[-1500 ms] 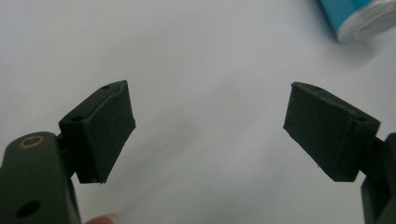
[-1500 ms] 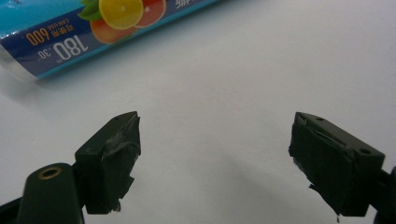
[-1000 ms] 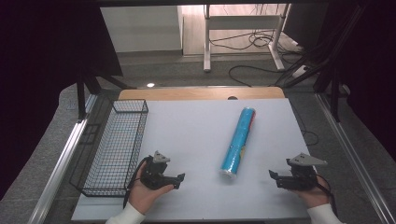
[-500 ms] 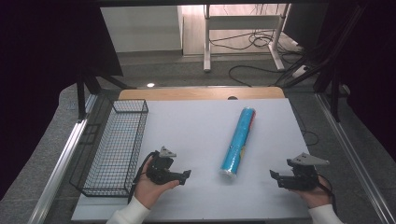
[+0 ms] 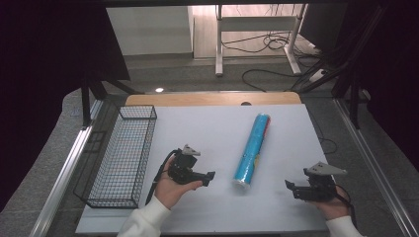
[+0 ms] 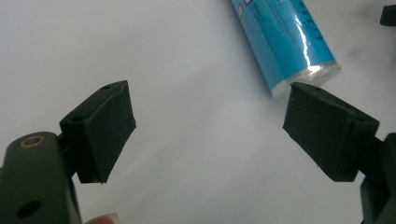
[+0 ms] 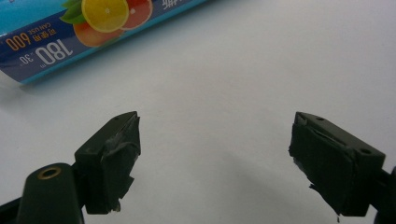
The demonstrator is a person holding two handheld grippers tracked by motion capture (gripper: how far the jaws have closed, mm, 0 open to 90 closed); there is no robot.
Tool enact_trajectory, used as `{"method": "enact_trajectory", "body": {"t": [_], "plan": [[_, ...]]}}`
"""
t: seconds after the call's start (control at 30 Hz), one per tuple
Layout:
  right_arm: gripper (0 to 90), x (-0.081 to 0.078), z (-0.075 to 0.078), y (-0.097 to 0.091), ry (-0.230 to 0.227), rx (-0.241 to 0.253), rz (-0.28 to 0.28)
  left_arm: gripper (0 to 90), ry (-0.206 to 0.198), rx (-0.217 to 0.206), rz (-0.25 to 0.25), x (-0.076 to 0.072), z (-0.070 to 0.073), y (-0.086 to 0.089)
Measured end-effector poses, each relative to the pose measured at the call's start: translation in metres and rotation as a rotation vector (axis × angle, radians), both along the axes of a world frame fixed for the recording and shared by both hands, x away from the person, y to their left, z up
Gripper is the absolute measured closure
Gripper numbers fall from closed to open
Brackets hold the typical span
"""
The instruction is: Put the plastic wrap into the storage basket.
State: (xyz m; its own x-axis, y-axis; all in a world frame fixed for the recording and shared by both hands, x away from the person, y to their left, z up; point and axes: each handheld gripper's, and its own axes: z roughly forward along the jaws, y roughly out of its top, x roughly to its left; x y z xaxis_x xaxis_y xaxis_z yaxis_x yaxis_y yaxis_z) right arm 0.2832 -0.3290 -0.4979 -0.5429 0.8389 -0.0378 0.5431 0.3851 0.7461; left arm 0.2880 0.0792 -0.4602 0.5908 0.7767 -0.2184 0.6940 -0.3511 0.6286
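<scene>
1. Blue tube (image 5: 252, 149) lies flat mid-counter (image 5: 207, 133), right of the wire basket (image 5: 121, 155).
2. Left tongs (image 5: 210, 176) have slid toward its near end, jaws wide and empty: a grasp looks close.
3. Right tongs (image 5: 288, 184) have stayed put, wide, empty.

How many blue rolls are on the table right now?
1. The blue roll lies on the white table, right of the wire basket, its near end between the open left gripper and open right gripper.
</scene>
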Motion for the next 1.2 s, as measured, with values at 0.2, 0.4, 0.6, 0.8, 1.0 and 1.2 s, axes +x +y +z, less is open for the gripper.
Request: {"method": "enact_trajectory", "body": {"t": [0.2,0.4,0.6,0.8,1.0,1.2], "plan": [[16.8,0.001,0.0,0.0,0.001,-0.002,-0.001,16.2,-0.023,0.037,-0.023,0.012,0.003,-0.02],[17.2,0.001,0.0,-0.001,0.007,0.003,-0.004,16.6,-0.016,0.001,-0.051,0.024,0.01,-0.035],[17.8,0.0,0.001,-0.001,0.013,0.013,-0.006,16.8,-0.02,-0.005,-0.058,0.033,0.011,-0.047],[18.1,0.0,0.003,0.001,0.013,0.009,0.004,16.9,-0.02,0.017,-0.071,0.042,0.012,-0.059],[18.2,0.0,0.002,0.003,0.018,0.004,0.01,16.9,-0.006,0.0,-0.086,0.049,0.012,-0.071],[18.2,0.0,0.004,0.003,0.017,0.012,0.014,16.9,0.002,0.009,-0.102,0.056,0.01,-0.083]]}}
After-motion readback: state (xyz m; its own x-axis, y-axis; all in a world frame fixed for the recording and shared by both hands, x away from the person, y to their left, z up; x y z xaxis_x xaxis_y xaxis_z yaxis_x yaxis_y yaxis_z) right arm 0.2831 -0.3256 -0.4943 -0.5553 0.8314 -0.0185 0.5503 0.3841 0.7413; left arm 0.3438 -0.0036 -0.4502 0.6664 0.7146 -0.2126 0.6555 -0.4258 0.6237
